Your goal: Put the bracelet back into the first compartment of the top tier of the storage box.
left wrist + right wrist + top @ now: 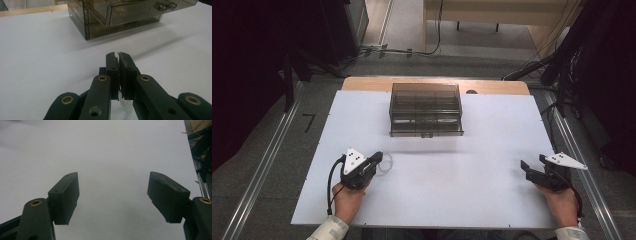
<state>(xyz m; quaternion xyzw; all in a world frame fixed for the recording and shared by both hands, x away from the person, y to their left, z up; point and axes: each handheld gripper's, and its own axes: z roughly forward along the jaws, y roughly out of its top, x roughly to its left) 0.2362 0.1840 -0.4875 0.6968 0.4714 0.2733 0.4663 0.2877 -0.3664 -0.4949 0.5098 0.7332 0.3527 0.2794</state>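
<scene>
- The left gripper (381, 159) lies low over the white tabletop (437, 185) at about 8 o'clock in the high view, held by the person's left hand (346, 197); its fingers (111, 65) are pressed together and pinch a thin clear plastic piece (386, 165); in the left gripper view a bit of that pale, see-through piece (125, 104) shows under the closed pads; what the piece is cannot be told.
- The clear piece sticks out just past the fingertips on the tabletop, toward 3 o'clock of the gripper in the high view.
- A smoky transparent drawer box (426, 110) stands at 12 o'clock on the tabletop, well apart from both grippers; in the left gripper view the drawer box (120, 15) lies ahead at about 12 o'clock, a small round knob (160, 6) on one drawer front.
- The right gripper (532, 165) rests at 4 o'clock in the high view, held by the right hand (562, 202); its fingers (65, 195) are spread wide with bare tabletop between them, gripping nothing.
- A cable (332, 180) loops from the left gripper back beside the wrist.
</scene>
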